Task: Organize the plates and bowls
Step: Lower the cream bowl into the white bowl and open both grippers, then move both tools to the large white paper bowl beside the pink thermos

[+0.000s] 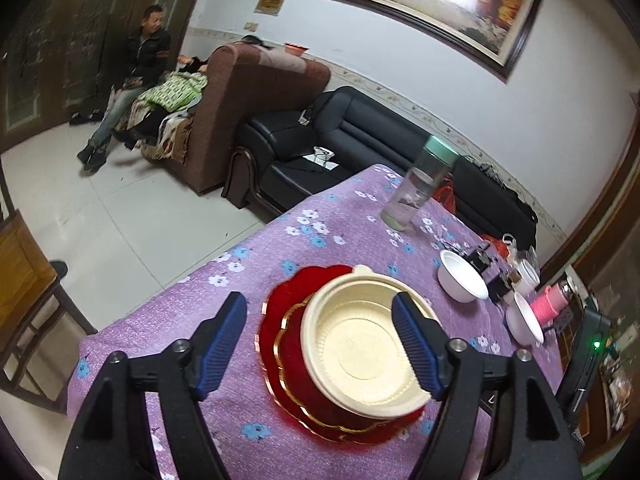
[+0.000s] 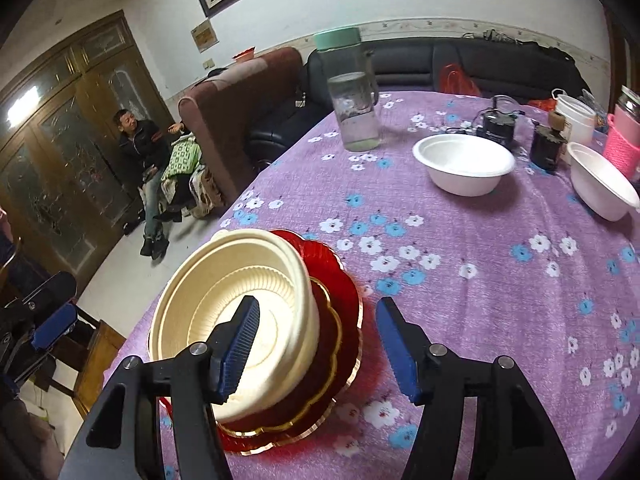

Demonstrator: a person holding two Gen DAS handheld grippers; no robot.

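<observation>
Fingers (image 2: 236, 344) of the right gripper (image 2: 316, 346) spread wide and empty, straddling the near wall of the cream ribbed plastic bowl (image 2: 236, 280) stacked on red gold-rimmed scalloped plates (image 2: 340, 300) on the purple-clothed bench (image 2: 480, 280), with white bowls (image 2: 464, 164) well apart ahead-right; left gripper (image 1: 320, 348) likewise open, empty.

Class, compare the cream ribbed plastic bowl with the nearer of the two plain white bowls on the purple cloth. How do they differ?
The cream ribbed plastic bowl sits stacked on red gold-rimmed scalloped plates; the nearer plain white bowl rests directly on the purple flowered tablecloth. The cream bowl has ribbed inner walls and a rim tab; the white bowl is smooth. The cream bowl lies near both grippers, the white bowl farther off. Both are upright and empty.
</observation>
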